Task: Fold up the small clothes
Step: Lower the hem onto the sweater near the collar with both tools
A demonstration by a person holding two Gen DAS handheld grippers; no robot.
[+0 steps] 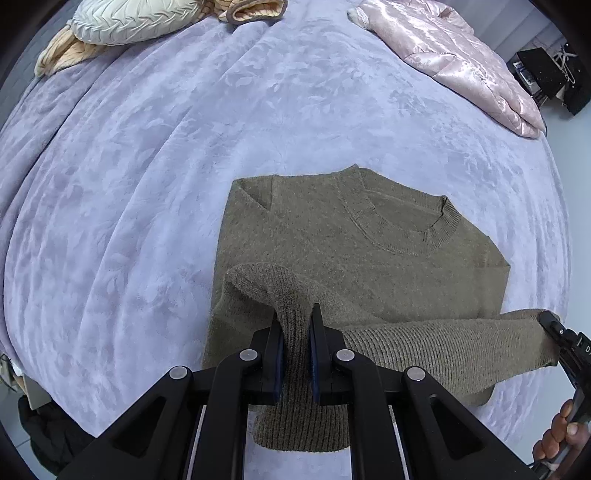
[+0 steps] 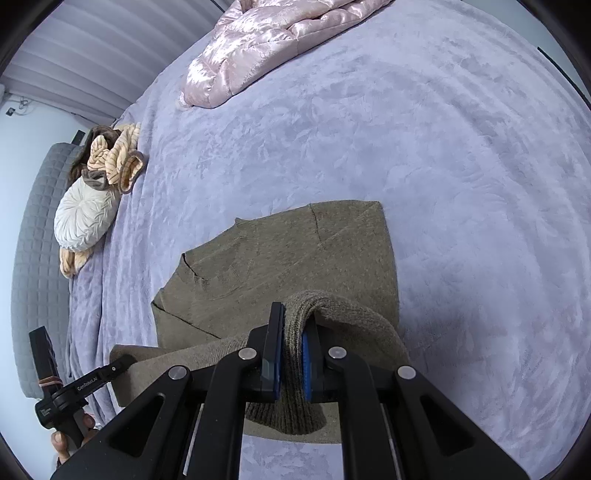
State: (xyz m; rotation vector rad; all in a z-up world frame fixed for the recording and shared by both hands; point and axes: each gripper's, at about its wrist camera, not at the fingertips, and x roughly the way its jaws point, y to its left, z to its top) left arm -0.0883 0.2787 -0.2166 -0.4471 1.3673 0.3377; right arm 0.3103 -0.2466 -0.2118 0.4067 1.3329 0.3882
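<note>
An olive-brown knit sweater (image 1: 332, 229) lies face up on the lavender blanket (image 1: 147, 166), with its sleeves folded in and its round neck toward the far side. My left gripper (image 1: 295, 317) is shut on the ribbed hem, which is lifted off the bed. At the frame's right edge the right gripper (image 1: 550, 321) pinches the hem's other end. In the right wrist view the right gripper (image 2: 294, 317) is shut on the ribbed hem over the sweater (image 2: 280, 258), and the left gripper (image 2: 122, 363) holds the hem's corner at lower left. The hem band hangs stretched between the two grippers.
A shiny pink quilted jacket (image 1: 454, 55) (image 2: 258, 48) lies at the bed's far side. A round white pillow (image 1: 129, 22) (image 2: 86, 218) and a peach striped cloth (image 2: 118, 155) sit by the grey quilted headboard (image 2: 33, 258). Dark equipment (image 1: 546, 74) stands beyond the bed edge.
</note>
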